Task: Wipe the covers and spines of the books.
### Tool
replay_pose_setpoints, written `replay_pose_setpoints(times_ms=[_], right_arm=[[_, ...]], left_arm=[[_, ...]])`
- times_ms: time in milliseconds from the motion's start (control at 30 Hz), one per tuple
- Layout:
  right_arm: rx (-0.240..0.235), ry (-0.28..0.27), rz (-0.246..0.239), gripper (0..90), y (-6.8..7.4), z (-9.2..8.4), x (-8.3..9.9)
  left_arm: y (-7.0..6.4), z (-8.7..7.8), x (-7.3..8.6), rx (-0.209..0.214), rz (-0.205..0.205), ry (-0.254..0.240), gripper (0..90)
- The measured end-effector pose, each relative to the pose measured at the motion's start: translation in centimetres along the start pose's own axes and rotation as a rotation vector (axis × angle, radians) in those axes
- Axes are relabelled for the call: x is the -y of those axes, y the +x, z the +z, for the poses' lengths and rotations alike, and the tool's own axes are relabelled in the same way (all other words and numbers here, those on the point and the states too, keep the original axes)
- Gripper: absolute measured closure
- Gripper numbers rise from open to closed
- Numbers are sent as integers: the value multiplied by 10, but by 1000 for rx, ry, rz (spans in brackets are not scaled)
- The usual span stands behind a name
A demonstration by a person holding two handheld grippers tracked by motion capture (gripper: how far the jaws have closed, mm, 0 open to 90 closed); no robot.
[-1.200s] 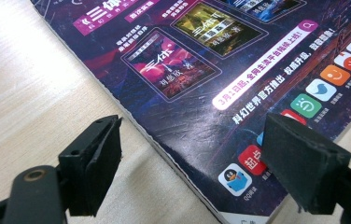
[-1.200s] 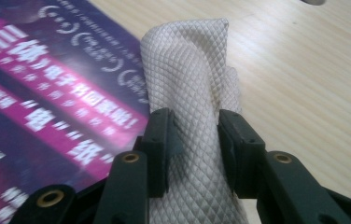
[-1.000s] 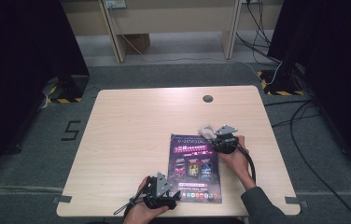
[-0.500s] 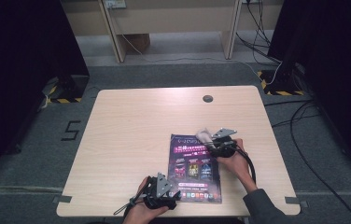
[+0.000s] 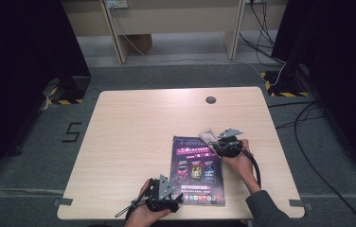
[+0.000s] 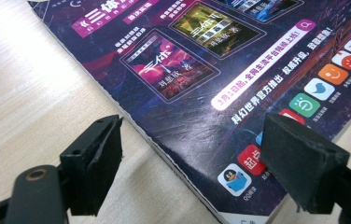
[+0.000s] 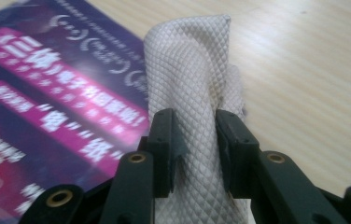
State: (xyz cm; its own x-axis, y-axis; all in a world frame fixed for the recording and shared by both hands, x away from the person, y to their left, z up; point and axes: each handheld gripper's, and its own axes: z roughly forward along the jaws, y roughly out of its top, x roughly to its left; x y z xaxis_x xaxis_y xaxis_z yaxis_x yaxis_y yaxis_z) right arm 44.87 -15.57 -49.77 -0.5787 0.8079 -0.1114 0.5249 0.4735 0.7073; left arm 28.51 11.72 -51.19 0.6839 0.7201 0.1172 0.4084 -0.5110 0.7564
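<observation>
Little has shifted since a second ago: right gripper (image 5: 215,142) sits slightly lower on the magazine's top right corner than before, left gripper (image 5: 173,201) unchanged at the lower left corner.

Right gripper: jaws have just been closing, now clamped on the cloth (image 7: 197,88). Pads press its folds from both sides. Cloth is off-white, woven in a fine diamond grid, soft, bunched into an upright fold that rises beyond the jaw tips. In the high view the cloth (image 5: 207,135) pokes out toward the table's far side, over the magazine's top right corner.

Left gripper (image 6: 197,163): jaws stand wide apart, nothing between the pads but the magazine's edge below. Pads are matte black, blocky, wedge-shaped. They straddle the near left edge of the magazine (image 6: 220,70); whether they touch it cannot be told.

Magazine (image 5: 197,172): flat, rectangular, glossy dark purple cover with pink banners, printed panels and a row of small coloured app icons along the bottom. Thin white page edge shows.

Table (image 5: 133,132): pale wood-grain top, rounded corners, a round dark grommet (image 5: 210,100) near the far edge.
</observation>
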Motion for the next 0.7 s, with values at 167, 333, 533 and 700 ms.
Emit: replay_pose_setpoints(times_ms=[167, 333, 533, 700], right_arm=[[39, -25, 37, 677, -7, 5, 1], [34, -26, 32, 699, -2, 5, 1], [-45, -2, -20, 725, 19, 4, -3], [-106, -3, -73, 723, 42, 6, -9]], left_arm=[[0, 0, 0, 2, -3, -2, 203], [0, 0, 0, 3, -4, -2, 203], [0, 0, 0, 3, -3, -1, 203], [0, 0, 0, 4, 0, -1, 204]])
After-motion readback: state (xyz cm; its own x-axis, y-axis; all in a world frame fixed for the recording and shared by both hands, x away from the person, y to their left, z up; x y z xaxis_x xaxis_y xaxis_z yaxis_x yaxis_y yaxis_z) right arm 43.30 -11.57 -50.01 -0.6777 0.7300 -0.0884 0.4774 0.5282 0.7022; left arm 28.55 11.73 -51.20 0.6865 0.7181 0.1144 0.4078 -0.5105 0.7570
